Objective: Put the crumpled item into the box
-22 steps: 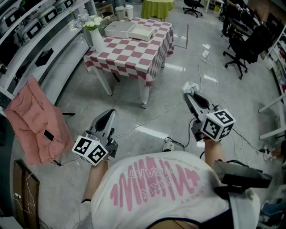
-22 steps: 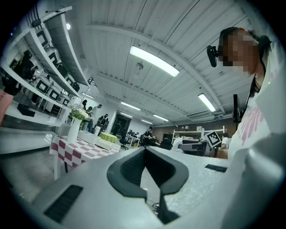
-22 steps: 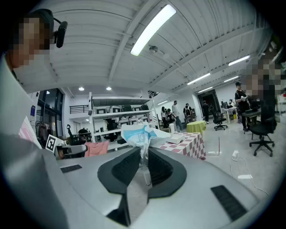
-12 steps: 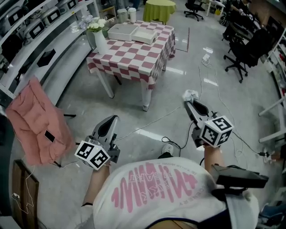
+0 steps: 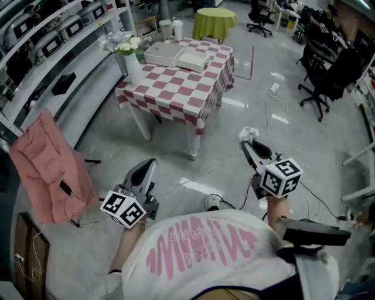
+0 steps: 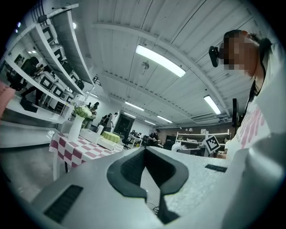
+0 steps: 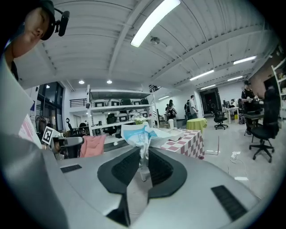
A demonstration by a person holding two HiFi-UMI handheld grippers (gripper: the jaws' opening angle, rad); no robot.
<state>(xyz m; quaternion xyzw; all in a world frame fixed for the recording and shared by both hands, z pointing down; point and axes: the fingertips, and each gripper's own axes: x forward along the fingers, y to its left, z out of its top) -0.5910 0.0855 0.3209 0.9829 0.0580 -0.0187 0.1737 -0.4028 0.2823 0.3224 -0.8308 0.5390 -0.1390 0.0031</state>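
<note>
Right gripper (image 5: pixel 248 143) holds the crumpled item (image 5: pixel 249 133) in the head view. The white wad is pinched at the jaw tips and bulges out beyond them, above bare floor (image 5: pixel 117 135). Near and to the left, the left gripper (image 5: pixel 146 168) hangs with its jaws together and nothing in them. Far from both stands a table (image 5: pixel 176 94) under a red-and-white checked cloth. The white box (image 5: pixel 159 54) lies on the table's far end as two shallow halves side by side, well apart from the item. A vase (image 5: pixel 130 51) of pale flowers stands at the table's left corner. A pink cloth (image 5: pixel 50 170) lies on the left, beside long shelves (image 5: pixel 53 41) of appliances. A green-covered table (image 5: pixel 214 14) stands beyond the box, and office chairs (image 5: pixel 328 70) stand on the far right. The floor is grey and glossy.

In the left gripper view, the dark pads meet at their far tips with nothing between them. The checked table, vase and box lie ahead to the left. Strip lights (image 6: pixel 160 61) run along a ribbed ceiling.

In the right gripper view, the pads press from both sides on a thin twisted part of the item. Its crumpled white-and-blue top spreads just above the tips. Behind it the checked table shows a little to the right and the pink cloth to the left.
</note>
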